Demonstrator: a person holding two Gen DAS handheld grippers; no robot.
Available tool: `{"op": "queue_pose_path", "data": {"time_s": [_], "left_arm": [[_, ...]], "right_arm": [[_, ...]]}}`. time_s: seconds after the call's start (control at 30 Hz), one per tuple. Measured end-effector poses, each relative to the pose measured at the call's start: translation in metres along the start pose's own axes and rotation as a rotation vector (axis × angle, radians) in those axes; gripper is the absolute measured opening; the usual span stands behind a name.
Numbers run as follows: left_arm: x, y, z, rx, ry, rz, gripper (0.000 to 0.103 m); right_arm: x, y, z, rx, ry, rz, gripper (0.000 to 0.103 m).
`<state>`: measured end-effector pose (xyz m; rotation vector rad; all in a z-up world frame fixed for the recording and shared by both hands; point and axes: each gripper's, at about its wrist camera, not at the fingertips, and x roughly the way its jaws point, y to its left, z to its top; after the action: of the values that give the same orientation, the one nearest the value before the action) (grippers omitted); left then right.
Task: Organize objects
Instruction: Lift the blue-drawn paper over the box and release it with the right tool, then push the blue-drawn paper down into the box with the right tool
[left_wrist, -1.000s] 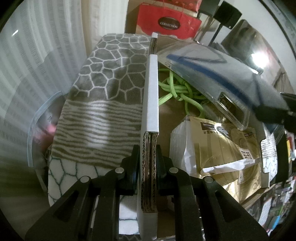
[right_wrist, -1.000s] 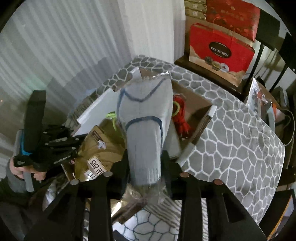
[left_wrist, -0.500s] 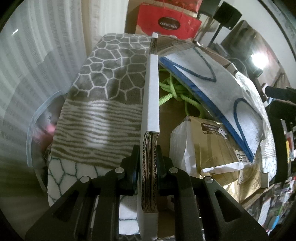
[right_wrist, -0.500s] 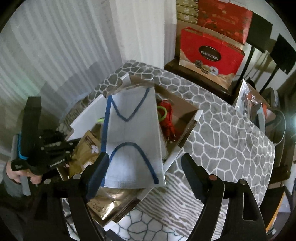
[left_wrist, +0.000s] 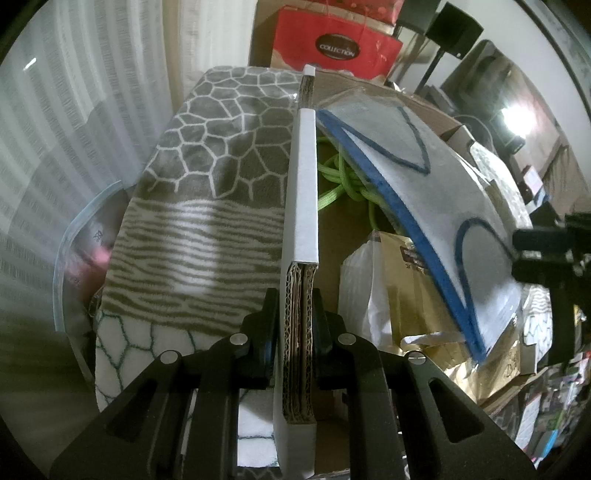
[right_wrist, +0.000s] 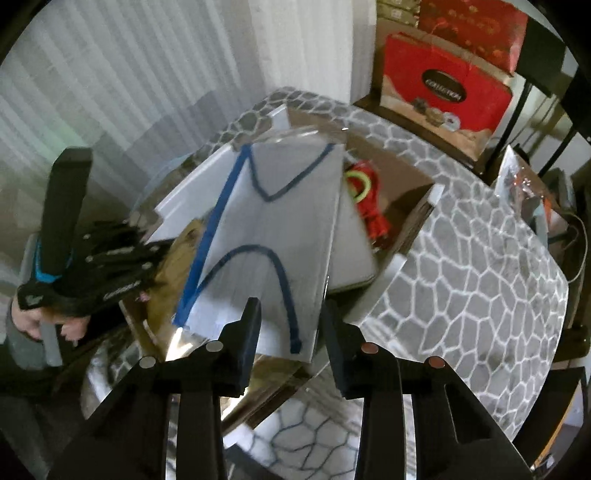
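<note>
Over the honeycomb-patterned cloth (right_wrist: 480, 258), your left gripper (left_wrist: 295, 325) clamped the cardboard box (left_wrist: 301, 229) wall while your right gripper (right_wrist: 290, 321), jaws just closing, straddled the near edge of the flat plastic-wrapped packet (right_wrist: 269, 229) lying across the box, light, floppy and slippery-looking, best pinched there.

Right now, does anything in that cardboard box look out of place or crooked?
Yes. The flat plastic-wrapped white packet with blue trim does not lie flat: it rests tilted across the gold bag and the cords, with its near end jutting past the cardboard box's rim, between the right gripper's fingers, which have just been closing.
</note>
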<state>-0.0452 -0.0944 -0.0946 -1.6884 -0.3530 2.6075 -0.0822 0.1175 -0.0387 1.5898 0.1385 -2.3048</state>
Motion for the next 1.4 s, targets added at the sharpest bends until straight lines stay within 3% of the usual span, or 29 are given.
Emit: {"op": "queue_pose_path", "data": {"time_s": [0.23,0.33,0.47,0.63,0.83,0.9,0.93,0.97,1.2,1.4], "left_arm": [[0.000,0.000,0.000,0.000,0.000,-0.001,0.012],[0.000,0.000,0.000,0.001,0.000,0.001,0.012],[-0.001,0.000,0.000,0.000,0.001,0.000,0.012],[-0.001,-0.001,0.000,0.000,0.001,-0.001,0.012],[-0.001,-0.001,0.000,-0.002,0.001,-0.003,0.013],[-0.001,-0.001,0.000,-0.004,0.001,-0.006,0.012],[-0.001,-0.001,0.000,-0.004,0.001,-0.005,0.013],[-0.001,-0.001,0.000,-0.004,0.001,-0.005,0.013],[0.000,-0.001,0.000,-0.004,0.001,-0.005,0.013],[0.000,0.000,0.000,-0.004,0.002,-0.005,0.013]], "right_arm": [[0.008,0.025,-0.012,-0.060,0.077,0.065,0.034],[0.001,0.026,-0.008,-0.062,0.042,0.035,0.037],[-0.008,0.012,0.012,0.008,-0.041,-0.011,0.053],[0.011,-0.001,0.044,0.063,-0.056,-0.028,0.053],[0.033,-0.007,0.056,0.128,-0.027,0.003,0.053],[0.036,-0.009,0.057,0.152,-0.021,0.019,0.040],[0.038,-0.010,0.058,0.159,-0.018,0.035,0.026],[0.039,-0.011,0.057,0.169,-0.011,0.060,0.019],[0.039,-0.013,0.052,0.200,-0.014,0.096,0.009],[0.025,-0.009,0.047,0.182,-0.063,0.074,0.004]]}}
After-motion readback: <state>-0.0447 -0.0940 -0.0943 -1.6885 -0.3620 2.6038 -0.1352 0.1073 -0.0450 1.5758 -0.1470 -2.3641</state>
